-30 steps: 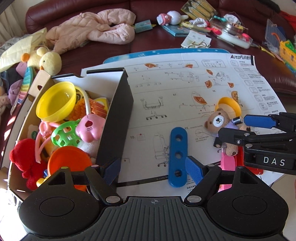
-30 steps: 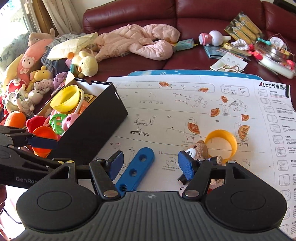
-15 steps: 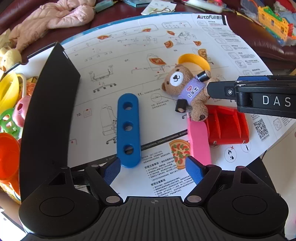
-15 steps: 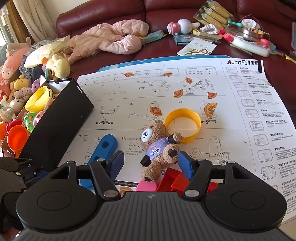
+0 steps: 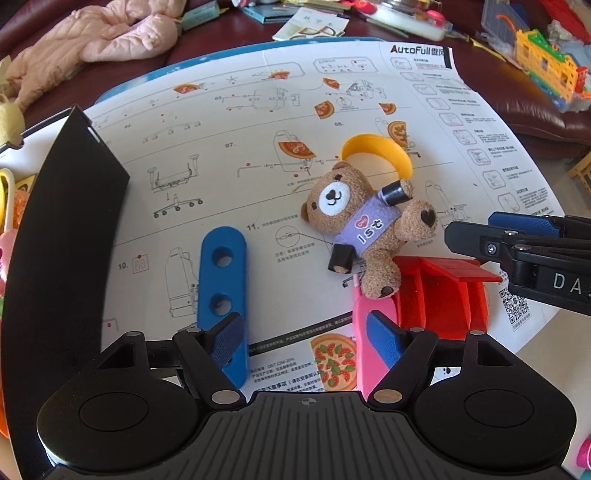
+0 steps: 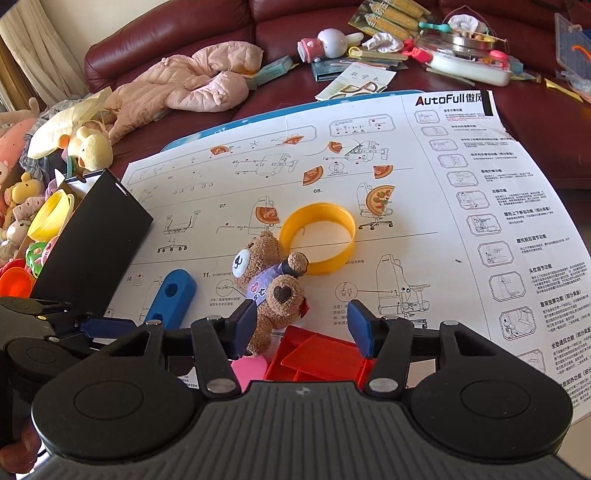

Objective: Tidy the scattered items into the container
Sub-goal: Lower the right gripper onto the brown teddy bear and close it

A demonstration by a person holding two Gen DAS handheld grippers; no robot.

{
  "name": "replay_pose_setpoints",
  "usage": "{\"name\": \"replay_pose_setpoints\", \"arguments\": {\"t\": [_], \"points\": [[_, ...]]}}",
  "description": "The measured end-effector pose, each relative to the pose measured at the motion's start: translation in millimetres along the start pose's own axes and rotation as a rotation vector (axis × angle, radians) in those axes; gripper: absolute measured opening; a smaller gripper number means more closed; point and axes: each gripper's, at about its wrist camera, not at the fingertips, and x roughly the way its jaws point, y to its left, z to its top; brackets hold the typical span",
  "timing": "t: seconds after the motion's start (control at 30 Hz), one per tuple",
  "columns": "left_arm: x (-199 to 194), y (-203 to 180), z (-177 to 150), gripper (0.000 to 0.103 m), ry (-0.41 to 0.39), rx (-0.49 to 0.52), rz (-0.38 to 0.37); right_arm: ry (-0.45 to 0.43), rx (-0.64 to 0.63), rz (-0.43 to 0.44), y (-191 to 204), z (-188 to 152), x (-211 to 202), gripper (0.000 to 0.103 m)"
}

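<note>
One small brown plush bear in a purple shirt lies on its back on the large white printed instruction sheet that covers the tabletop. A yellow plastic ring sits just behind the bear's head. One flat blue plastic bar with three holes lies to its left, between the bear and the black open-topped cardboard box at the sheet's left edge. That box already holds several toys, among them a yellow bowl and an orange cup. One red ribbed plastic piece and one pink flat piece lie against the bear's feet.

The right tongs are closing around the bear's legs, with the pads not yet pressing on it. The left tongs stand wide and are narrowing slightly, one blue fingertip over the blue bar's near end and the other over the pink piece, gripping nothing.

A pink padded jacket and other clutter lie on the dark red leather sofa beyond.
</note>
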Motion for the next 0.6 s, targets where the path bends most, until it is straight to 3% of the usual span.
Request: {"name": "replay_pose_setpoints", "arguments": {"t": [0.33, 0.43, 0.5, 0.6], "points": [[30, -26, 19, 0.078, -0.018, 0.047, -0.008, 0.009, 0.045, -0.007, -19, -5, 1, 0.056], [37, -23, 24, 0.066, 0.004, 0.025, -0.054, 0.013, 0.062, -0.008, -25, -4, 2, 0.056], [41, -20, 26, 0.043, 0.019, 0.014, -0.079, 0.014, 0.064, -0.006, -25, -2, 3, 0.056], [44, -16, 27, 0.036, 0.029, 0.017, -0.07, 0.015, 0.059, 0.004, -24, 1, 5, 0.056]]}}
